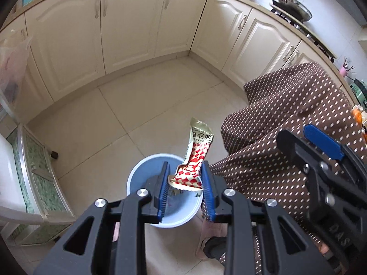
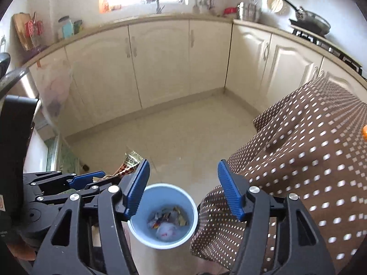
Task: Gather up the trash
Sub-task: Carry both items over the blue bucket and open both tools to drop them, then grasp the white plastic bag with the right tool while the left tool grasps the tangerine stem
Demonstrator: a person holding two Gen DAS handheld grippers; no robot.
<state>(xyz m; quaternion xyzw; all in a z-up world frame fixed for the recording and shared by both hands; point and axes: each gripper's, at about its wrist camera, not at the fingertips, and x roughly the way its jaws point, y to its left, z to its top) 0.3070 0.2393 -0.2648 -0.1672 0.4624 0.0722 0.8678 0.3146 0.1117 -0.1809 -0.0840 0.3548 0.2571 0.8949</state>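
A crumpled snack wrapper [image 1: 195, 160], red-and-white checked with a gold end, is pinched between the blue pads of my left gripper [image 1: 185, 163]. It hangs just above a light blue bin [image 1: 137, 176] on the tiled floor. In the right wrist view the same bin [image 2: 190, 204] stands below my right gripper [image 2: 183, 162], which is open with nothing between its fingers. Several scraps of trash [image 2: 167, 222] lie in the bin's bottom. The left gripper [image 2: 91, 178] with the wrapper [image 2: 129, 162] shows at the left of that view.
A brown polka-dot cloth [image 1: 286, 126] hangs beside the bin on the right. Cream cabinets [image 1: 128, 27] run along the far wall and right side. A green-fronted drawer unit [image 1: 34, 171] stands at the left. A foot in a pink slipper [image 1: 211, 236] is next to the bin.
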